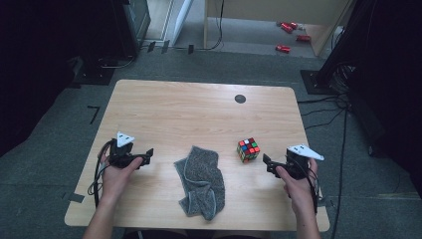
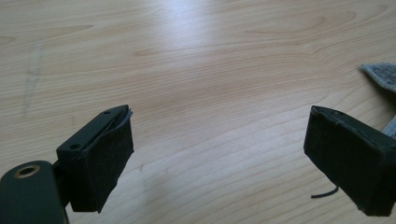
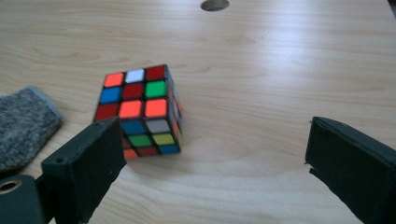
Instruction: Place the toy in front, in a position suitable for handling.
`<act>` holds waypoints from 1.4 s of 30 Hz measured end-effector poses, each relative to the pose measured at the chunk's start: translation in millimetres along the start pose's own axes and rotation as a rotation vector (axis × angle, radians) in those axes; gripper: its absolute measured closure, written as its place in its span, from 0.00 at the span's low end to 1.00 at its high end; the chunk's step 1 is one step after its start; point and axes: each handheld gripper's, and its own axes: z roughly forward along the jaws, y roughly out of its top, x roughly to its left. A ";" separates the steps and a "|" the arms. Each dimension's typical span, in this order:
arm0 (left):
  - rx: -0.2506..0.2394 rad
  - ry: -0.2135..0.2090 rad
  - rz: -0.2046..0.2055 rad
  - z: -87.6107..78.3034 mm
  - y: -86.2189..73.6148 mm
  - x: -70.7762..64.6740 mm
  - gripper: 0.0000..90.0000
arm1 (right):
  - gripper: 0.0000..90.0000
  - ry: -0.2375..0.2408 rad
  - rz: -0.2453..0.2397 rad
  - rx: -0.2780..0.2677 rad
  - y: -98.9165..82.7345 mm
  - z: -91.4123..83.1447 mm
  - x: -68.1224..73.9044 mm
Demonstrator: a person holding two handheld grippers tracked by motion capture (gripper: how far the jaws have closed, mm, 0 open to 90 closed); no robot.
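On the worktop [image 1: 164,107], your left gripper [image 1: 148,155] and right gripper [image 1: 266,164] rest with jaws spread, flanking the grey cloth [image 1: 201,180] and Rubik's cube [image 1: 248,149].

The scrambled puzzle cube [image 1: 248,150] stands flat on the wooden table [image 1: 199,109], turned a little so one corner points to the near edge. Just beside it to the left, the grey towel [image 1: 201,181] lies crumpled, not touching it.
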 end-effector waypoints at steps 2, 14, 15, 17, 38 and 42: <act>0.000 -0.012 0.010 3.1 2.3 -6.6 0.10 | 0.05 0.012 -0.006 -0.007 5.3 2.5 5.0; -0.045 -0.139 0.048 8.4 5.0 -48.7 0.10 | 0.01 0.089 -0.033 -0.016 8.0 24.8 29.1; -0.050 -0.160 0.042 8.8 5.0 -53.3 0.10 | 0.00 0.093 -0.032 -0.010 6.5 27.9 30.6; -0.050 -0.205 0.056 9.4 4.1 -65.3 0.10 | 0.00 0.100 -0.038 0.010 3.5 35.0 34.7; -0.022 -0.436 0.247 11.4 -10.3 -126.2 0.10 | 0.33 -0.024 -0.078 0.088 -23.2 70.3 54.0; -0.002 -0.405 0.297 13.6 -13.3 -135.1 0.17 | 0.37 -0.037 -0.087 0.081 -25.1 70.0 54.4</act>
